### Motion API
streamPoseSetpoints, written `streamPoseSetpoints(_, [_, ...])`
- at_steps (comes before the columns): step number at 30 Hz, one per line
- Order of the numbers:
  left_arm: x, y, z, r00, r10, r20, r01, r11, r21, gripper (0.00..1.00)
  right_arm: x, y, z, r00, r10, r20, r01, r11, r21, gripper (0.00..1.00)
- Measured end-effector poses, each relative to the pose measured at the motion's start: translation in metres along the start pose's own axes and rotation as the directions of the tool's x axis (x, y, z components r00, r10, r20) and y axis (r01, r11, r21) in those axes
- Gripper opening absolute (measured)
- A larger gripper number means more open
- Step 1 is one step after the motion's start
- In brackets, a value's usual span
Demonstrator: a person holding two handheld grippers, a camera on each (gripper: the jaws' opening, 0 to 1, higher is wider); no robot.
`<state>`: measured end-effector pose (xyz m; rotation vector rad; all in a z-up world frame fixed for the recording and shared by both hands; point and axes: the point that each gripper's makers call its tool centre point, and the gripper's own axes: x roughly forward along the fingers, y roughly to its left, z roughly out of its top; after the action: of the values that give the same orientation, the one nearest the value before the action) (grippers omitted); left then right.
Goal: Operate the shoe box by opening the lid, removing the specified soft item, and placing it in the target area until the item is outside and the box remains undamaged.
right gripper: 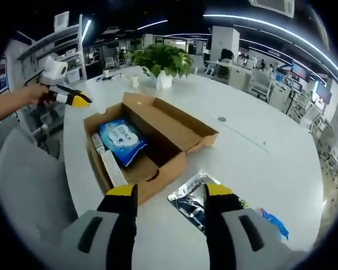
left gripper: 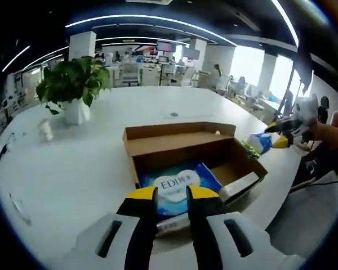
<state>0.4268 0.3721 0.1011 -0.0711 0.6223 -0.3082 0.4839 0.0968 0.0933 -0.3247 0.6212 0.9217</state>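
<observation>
The brown cardboard shoe box (left gripper: 180, 138) stands open on the white table, its lid folded back on the far side. Inside lies a soft blue-and-white tissue pack (left gripper: 177, 183), with a long white packet (left gripper: 239, 185) along one wall. My left gripper (left gripper: 172, 194) hovers just above the box's near edge, its jaws a narrow gap apart and holding nothing. In the right gripper view the box (right gripper: 169, 163) and the tissue pack (right gripper: 121, 140) lie ahead to the left. My right gripper (right gripper: 170, 191) is open wide above the table beside the box, with nothing in it.
A silver sachet (right gripper: 188, 197) and a blue pack (right gripper: 270, 222) lie on the table beside the box. A potted plant (left gripper: 73, 84) and a paper cup (left gripper: 45, 129) stand farther off. The table's rounded edge runs close to the box on the person's side.
</observation>
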Motion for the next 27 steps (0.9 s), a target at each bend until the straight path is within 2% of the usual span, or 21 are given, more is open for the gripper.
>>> streamPoseSetpoints(5, [0.001,0.004,0.001,1.000,-0.010,0.004,0.010,1.000,-0.010,0.19,0.020,0.018,0.015,0.999,0.033,0.022,-0.034,0.999,0.030,0.41])
streamPoseSetpoints(10, [0.003,0.005,-0.001,1.000,-0.016,0.003,0.016,1.000,-0.005,0.20,0.045,0.035,0.022,0.997,0.071,0.016,-0.072,0.997,0.042,0.39])
streamPoseSetpoints(17, [0.002,0.018,-0.008,1.000,0.014,-0.018,-0.014,1.000,-0.002,0.20,0.082,0.050,0.019,0.993,0.115,-0.039,-0.112,0.991,0.076,0.36])
streamPoseSetpoints(21, [0.004,0.027,-0.019,0.997,0.050,-0.061,-0.050,0.999,0.009,0.16,0.103,0.060,0.014,0.987,0.140,-0.084,-0.133,0.988,0.080,0.34])
streamPoseSetpoints(27, [0.006,0.034,-0.032,0.992,0.077,-0.097,-0.077,0.997,0.003,0.15,0.128,0.069,0.004,0.977,0.157,-0.148,-0.147,0.986,0.072,0.31])
